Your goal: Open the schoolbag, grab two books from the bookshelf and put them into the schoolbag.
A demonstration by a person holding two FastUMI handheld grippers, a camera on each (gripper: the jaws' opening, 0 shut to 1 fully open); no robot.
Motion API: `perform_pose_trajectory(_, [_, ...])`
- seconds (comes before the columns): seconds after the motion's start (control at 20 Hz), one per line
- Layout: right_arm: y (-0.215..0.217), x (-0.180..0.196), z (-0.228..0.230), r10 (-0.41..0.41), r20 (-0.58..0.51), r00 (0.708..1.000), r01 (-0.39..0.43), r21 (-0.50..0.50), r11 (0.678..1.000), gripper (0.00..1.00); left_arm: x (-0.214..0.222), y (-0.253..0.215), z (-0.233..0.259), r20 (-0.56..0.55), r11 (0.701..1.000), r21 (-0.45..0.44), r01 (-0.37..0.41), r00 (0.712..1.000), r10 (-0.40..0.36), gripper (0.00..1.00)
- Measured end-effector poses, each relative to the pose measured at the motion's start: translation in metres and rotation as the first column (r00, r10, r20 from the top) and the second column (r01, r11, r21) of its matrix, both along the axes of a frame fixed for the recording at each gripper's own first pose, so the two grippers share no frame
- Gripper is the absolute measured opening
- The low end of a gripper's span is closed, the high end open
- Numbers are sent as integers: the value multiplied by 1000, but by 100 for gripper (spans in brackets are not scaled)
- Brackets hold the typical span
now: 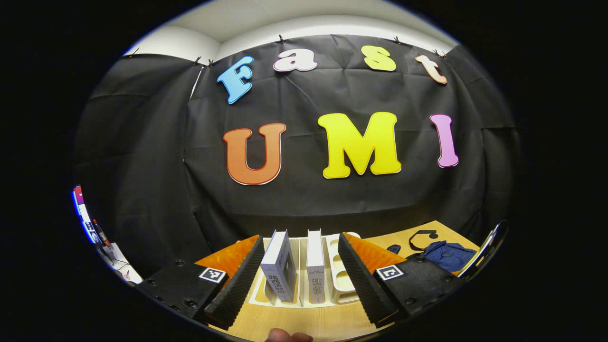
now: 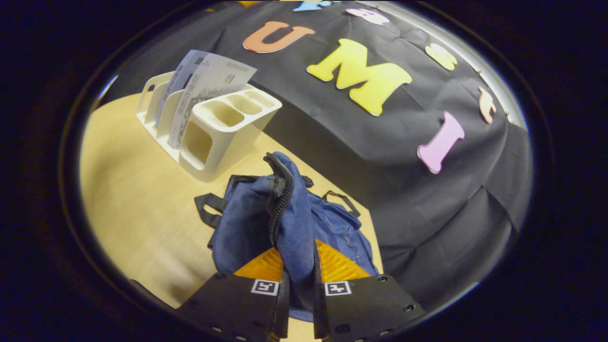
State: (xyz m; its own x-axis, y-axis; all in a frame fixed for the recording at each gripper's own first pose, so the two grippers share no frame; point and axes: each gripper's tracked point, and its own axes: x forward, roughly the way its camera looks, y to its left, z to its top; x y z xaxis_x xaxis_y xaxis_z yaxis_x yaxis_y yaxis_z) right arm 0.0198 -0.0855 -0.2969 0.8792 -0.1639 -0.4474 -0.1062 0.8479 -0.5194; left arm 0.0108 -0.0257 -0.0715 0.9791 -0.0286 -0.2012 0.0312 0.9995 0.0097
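The right gripper [image 2: 298, 280] was clamped on a fold of the blue schoolbag [image 2: 294, 223] lying on the wooden table [image 2: 128, 199] — beyond it stood the white bookshelf [image 2: 223, 137]. The left gripper [image 1: 299, 280] was spread wide, with two upright books [image 1: 280, 266] in the bookshelf between its fingers.

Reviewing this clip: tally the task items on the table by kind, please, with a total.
White-covered upright books: 2
Cream plastic slotted bookshelf rack: 1
Blue fabric schoolbag with black straps: 1
Total: 4
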Motion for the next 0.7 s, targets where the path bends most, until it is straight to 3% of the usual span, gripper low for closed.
perform_pose_trajectory(0.05, [-5, 2, 6, -15, -5, 1000, 16, 49, 999, 20, 2, -1, -2, -5, 1000, 0, 2, 1000, -2, 99])
perform_pose_trajectory(0.1, [-9, 4, 10, -31, -24, 999, 33, 89, 996, 11, 2, -2, -2, -5, 1000, -2, 4, 1000, -4, 99])
perform_pose_trajectory(0.2, [-22, 1, 19, -62, -47, 997, 68, 135, 989, 11, 8, -4, -4, -12, 1000, -14, 10, 1000, -10, 99])
perform_pose_trajectory(0.3, [-32, 4, 37, -79, -69, 994, 92, 211, 973, 1, 15, -4, -9, -36, 1000, -20, 17, 999, -17, 99])
perform_pose_trajectory(0.55, [-89, 9, 85, -137, -40, 990, 143, 329, 934, 1, 46, -14, -20, -140, 993, -105, 47, 988, -62, 99])
perform_pose_trajectory(0.7, [-117, 11, 98, -146, -64, 987, 159, 397, 904, 1, 68, -19, -27, -216, 992, -104, 72, 972, -93, 99])
